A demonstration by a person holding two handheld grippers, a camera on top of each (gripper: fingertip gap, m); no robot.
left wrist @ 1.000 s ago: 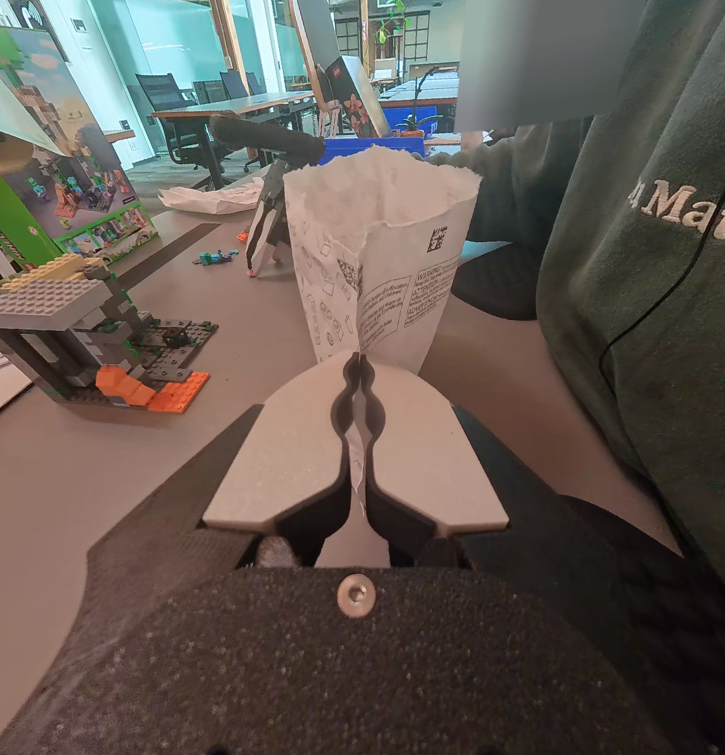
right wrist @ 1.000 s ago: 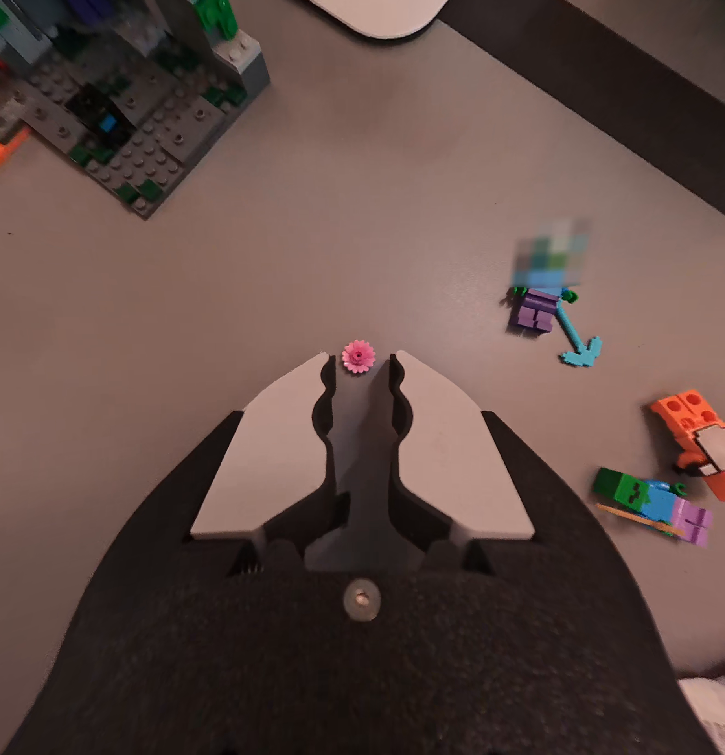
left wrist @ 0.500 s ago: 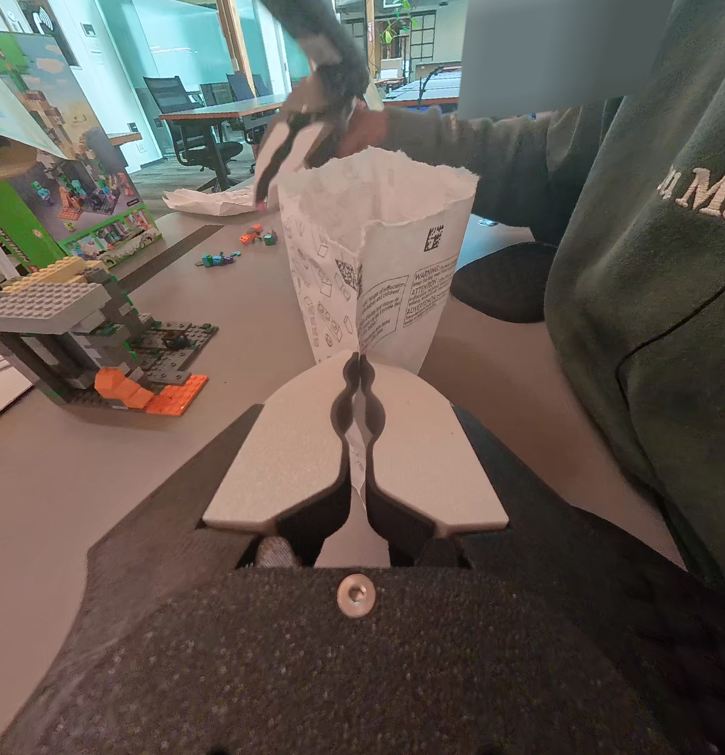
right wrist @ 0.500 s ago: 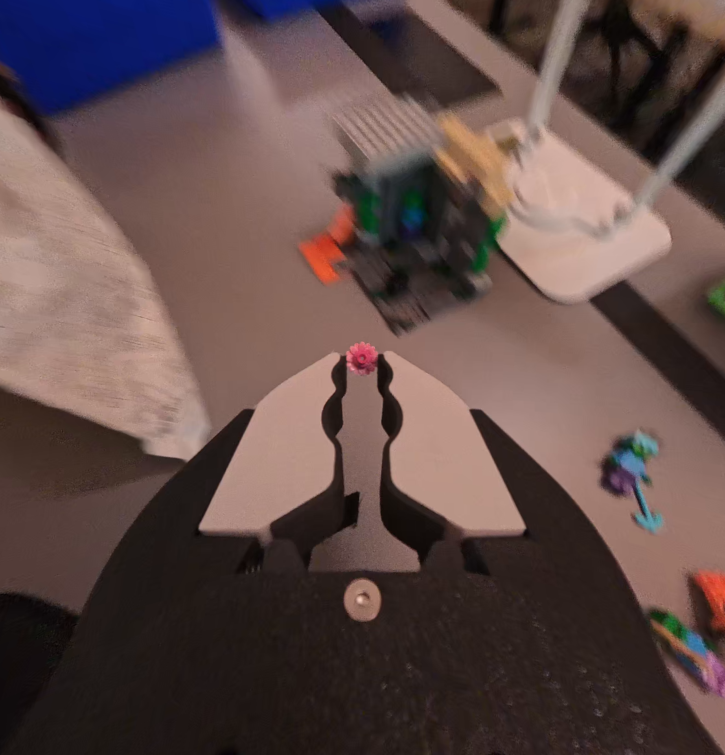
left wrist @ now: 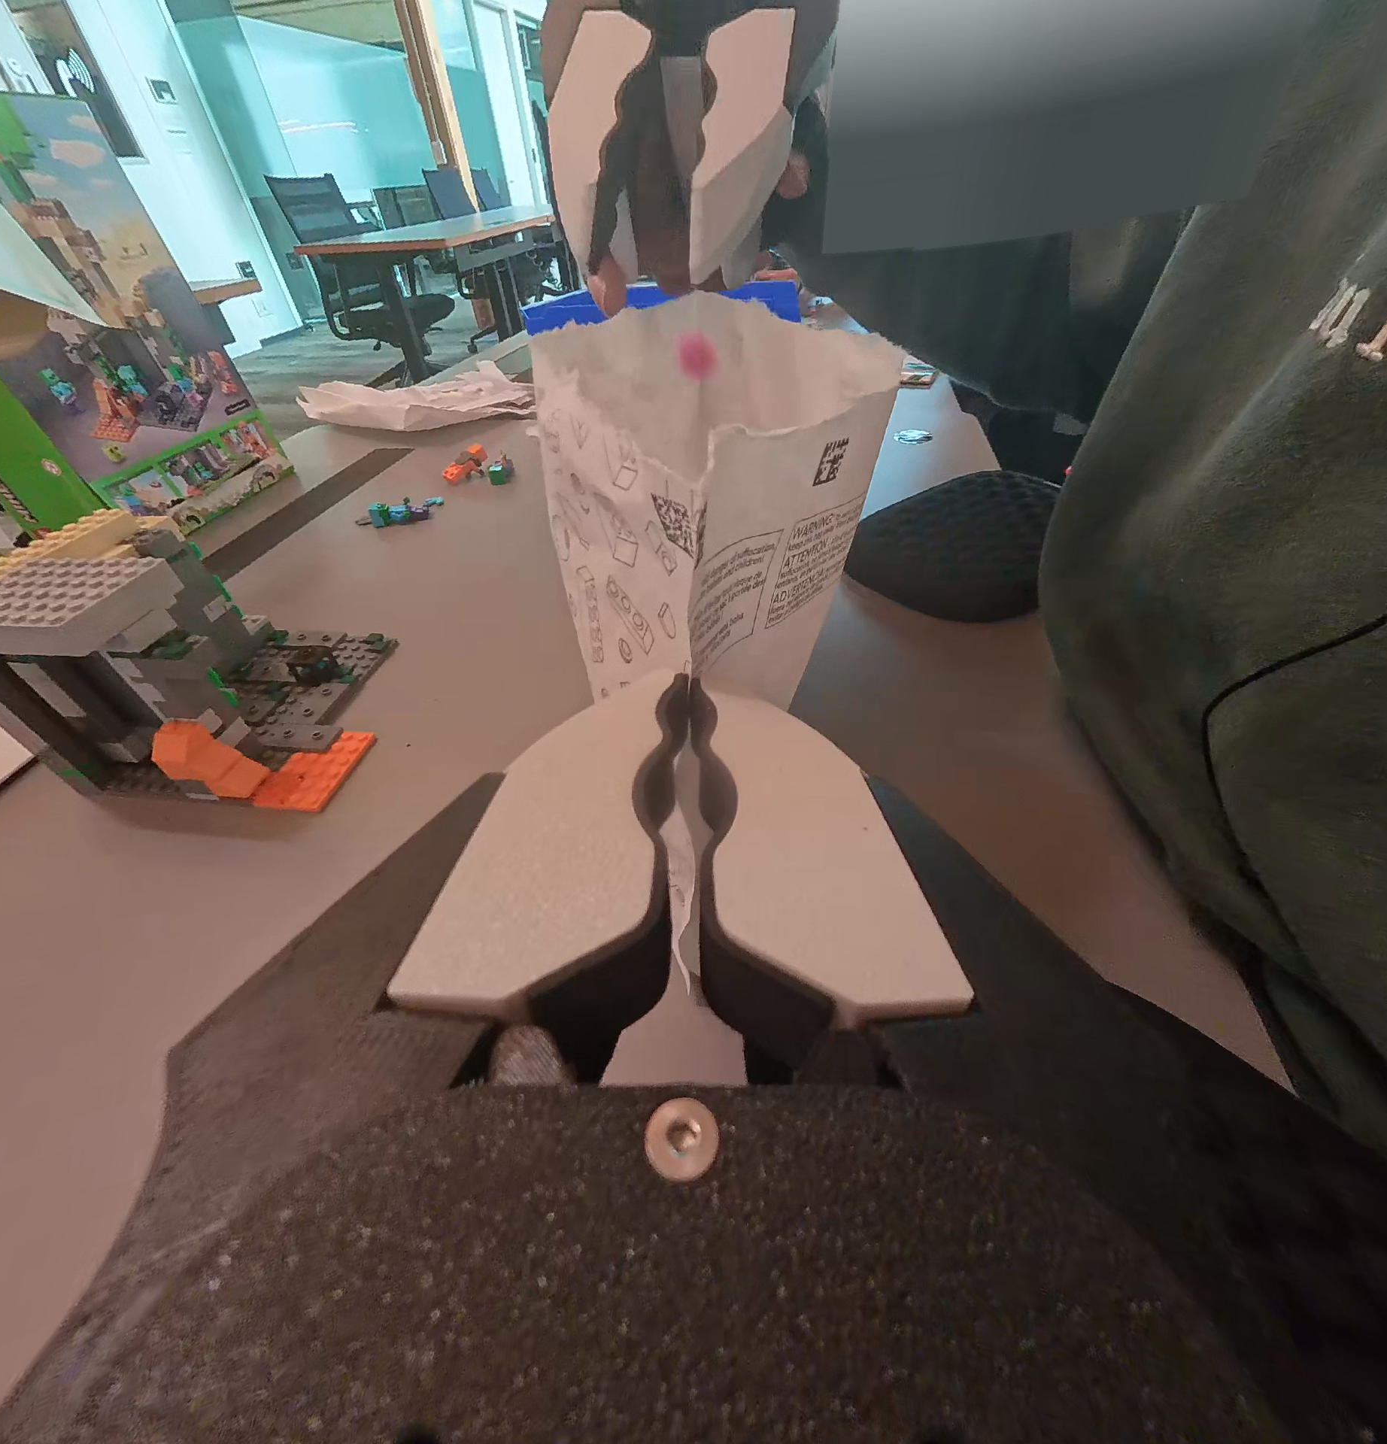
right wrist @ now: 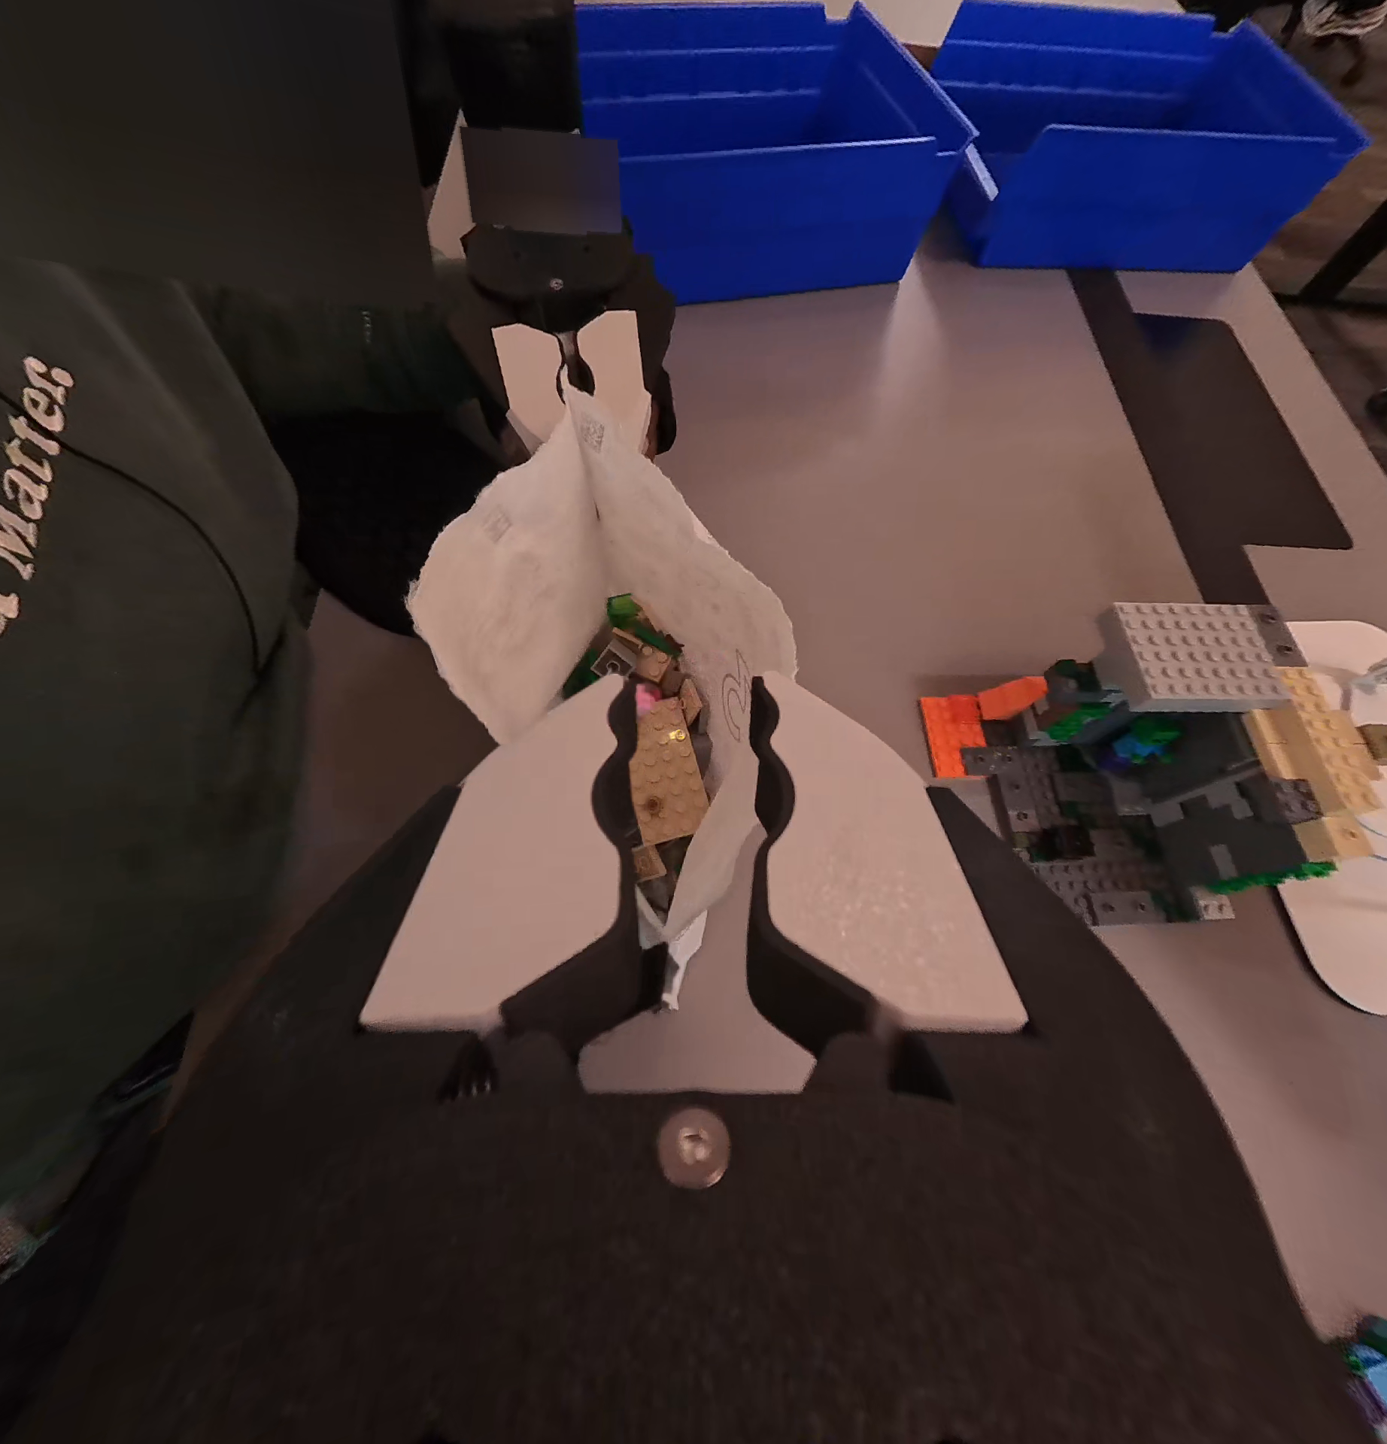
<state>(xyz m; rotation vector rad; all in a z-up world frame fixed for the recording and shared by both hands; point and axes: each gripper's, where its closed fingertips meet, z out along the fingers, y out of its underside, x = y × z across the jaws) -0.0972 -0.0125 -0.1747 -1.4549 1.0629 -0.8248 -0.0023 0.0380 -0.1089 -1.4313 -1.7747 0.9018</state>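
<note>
1. Right wrist view: right claw (right wrist: 686, 691), which was pinching the pink flower piece (left wrist: 698, 357) a moment ago, is now hanging apart over the white paper bag (left wrist: 761, 500).
2. Flower piece is dropping inside the bag's mouth.
3. Left claw (left wrist: 689, 684) is staying clamped together on the bag's lower seam, above the table (left wrist: 167, 922).

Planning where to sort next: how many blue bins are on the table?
2. Both sit at the table's far edge in the right wrist view: one blue bin behind the left gripper, the other blue bin to its right. More may lie outside the frame.

two blue bins (right wrist: 784, 195), a brick build (left wrist: 151, 664), and a green toy box (left wrist: 89, 375) on the grey table (right wrist: 909, 469).
</note>
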